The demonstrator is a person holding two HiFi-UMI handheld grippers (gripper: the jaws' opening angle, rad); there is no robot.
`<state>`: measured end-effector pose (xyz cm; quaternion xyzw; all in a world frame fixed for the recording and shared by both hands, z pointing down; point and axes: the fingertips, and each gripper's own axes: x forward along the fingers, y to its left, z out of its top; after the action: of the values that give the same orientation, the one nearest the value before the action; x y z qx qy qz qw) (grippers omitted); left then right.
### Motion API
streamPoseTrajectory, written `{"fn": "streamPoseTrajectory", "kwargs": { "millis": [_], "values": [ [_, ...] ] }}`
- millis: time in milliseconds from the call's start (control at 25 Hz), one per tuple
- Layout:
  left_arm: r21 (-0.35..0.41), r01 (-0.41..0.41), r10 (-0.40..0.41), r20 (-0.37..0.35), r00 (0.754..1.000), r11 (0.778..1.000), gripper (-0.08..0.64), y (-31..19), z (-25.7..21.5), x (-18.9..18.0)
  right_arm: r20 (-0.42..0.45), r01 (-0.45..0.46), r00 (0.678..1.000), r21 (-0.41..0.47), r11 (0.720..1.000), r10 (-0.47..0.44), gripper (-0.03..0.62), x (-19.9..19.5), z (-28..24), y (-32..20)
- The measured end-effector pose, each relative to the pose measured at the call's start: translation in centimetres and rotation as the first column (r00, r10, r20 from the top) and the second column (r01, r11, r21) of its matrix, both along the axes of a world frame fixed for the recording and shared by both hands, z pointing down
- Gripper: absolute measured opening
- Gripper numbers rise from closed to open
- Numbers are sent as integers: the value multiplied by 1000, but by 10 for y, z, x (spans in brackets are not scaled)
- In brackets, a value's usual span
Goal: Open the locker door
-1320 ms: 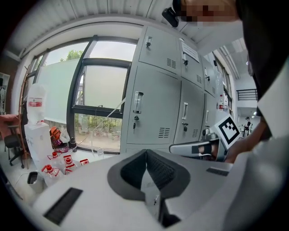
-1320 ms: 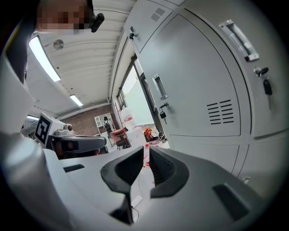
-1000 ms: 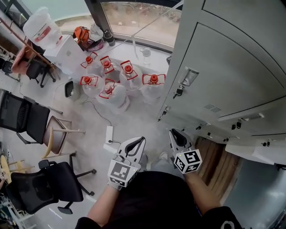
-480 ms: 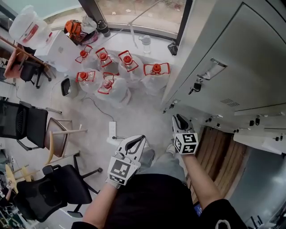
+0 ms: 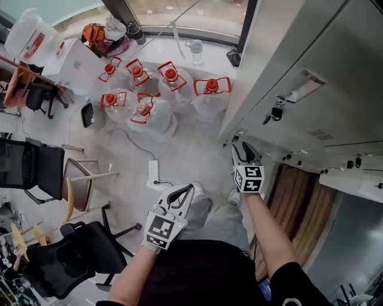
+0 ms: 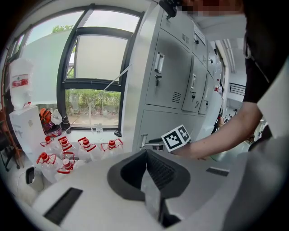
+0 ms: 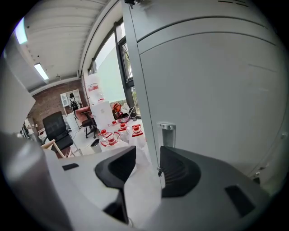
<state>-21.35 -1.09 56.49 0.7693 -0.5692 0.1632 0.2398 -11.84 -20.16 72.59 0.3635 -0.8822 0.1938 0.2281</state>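
Jaws of right claw opening, empty, near locker door.

Background clutter: six clear water jugs with red caps, bunched on the floor in the upper centre, just below the window. White water dispenser at upper left, with an inverted bottle above it. Orange item just right of it (can't tell what it is). Clear jar near the window frame. White power strip mid-frame, its cable running up toward the jugs. Left edge: black mesh chair. Wood-framed chair just right of it. Black swivel chair at lower left.
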Motion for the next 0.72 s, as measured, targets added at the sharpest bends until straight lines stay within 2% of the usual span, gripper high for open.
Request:
{"fn": "streamPoseTrajectory", "kwargs": {
  "millis": [280, 720],
  "values": [
    [-38, 20, -20, -3, 1000, 999, 23, 8, 13, -9, -33, -40, 999, 21, 999, 41, 163, -9, 21, -22],
    [-80, 62, -62, -1, 998, 995, 23, 17, 27, -25, -54, -132, 990, 2, 991, 132, 163, -21, 45, -48]
  ]
}}
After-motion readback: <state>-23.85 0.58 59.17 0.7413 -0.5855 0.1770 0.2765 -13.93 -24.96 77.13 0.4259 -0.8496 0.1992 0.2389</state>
